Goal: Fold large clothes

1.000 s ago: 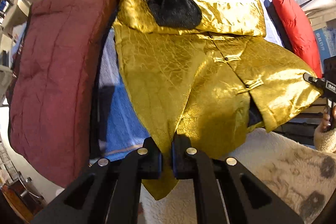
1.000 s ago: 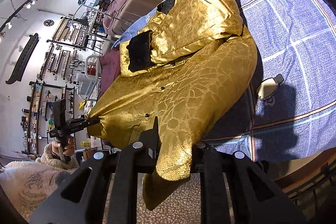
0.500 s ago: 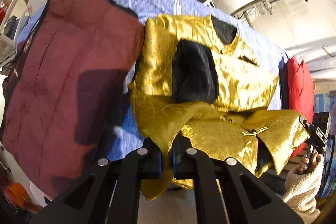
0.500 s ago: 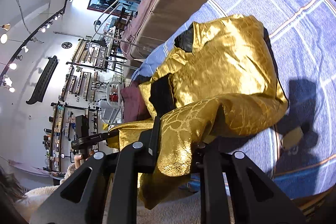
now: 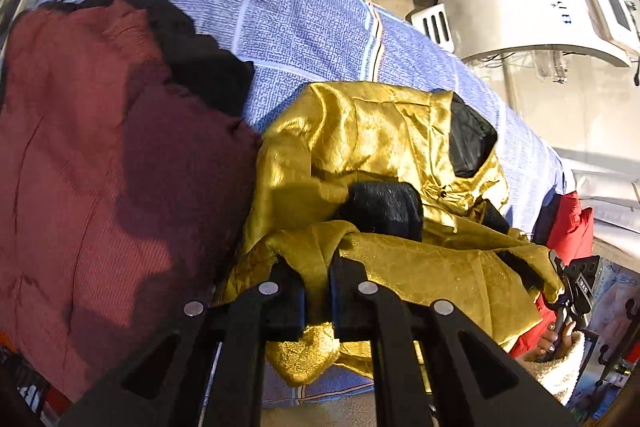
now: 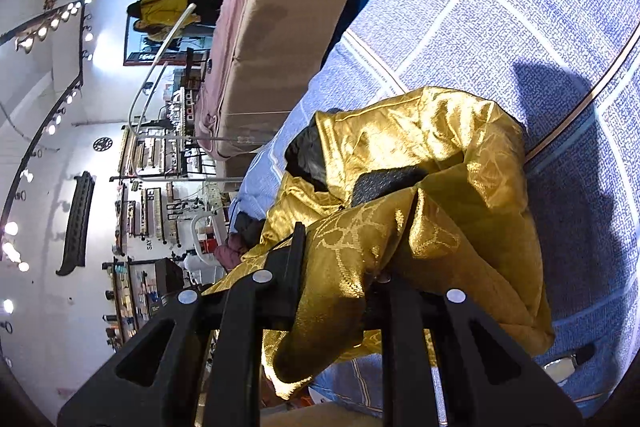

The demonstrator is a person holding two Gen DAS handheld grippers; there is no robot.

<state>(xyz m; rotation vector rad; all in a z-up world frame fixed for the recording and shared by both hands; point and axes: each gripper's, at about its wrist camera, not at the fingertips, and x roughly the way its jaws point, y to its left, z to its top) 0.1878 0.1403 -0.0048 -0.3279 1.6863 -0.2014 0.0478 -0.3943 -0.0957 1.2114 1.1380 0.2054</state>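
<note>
Both grippers have carried the hem of the gold jacket (image 5: 372, 155) up and over toward its collar since a second ago, when the garment lay spread full length on the blue checked bedspread (image 5: 304, 15); it now sits doubled into a rumpled heap, its lower half lifted above the upper. Seen from the left wrist, the left gripper (image 5: 318, 291) has its two fingers clamped on a fold of gold cloth, a tongue of fabric hanging down between and below them at 6 o'clock. A black furry cuff (image 5: 384, 203) lies just beyond the fingertips at 12 o'clock, touching the raised hem, and the black collar lining (image 5: 472, 143) shows at about 1 o'clock. To the gripper's 9 o'clock lies a maroon quilted coat (image 5: 80, 147), its edge touching the jacket, and a red padded garment (image 5: 568, 223) sits at 3 o'clock, past the jacket. The right gripper (image 6: 340, 267) likewise pinches the hem; gold cloth drapes over its right finger and mostly hides it, so the grip looks closed on the fabric, though that side is poorly seen. It also appears at the 4 o'clock edge of the left wrist view, held in a hand (image 5: 560, 339) with a fleecy sleeve. A white machine (image 5: 532, 11) stands beyond the bed at 1 o'clock.
</note>
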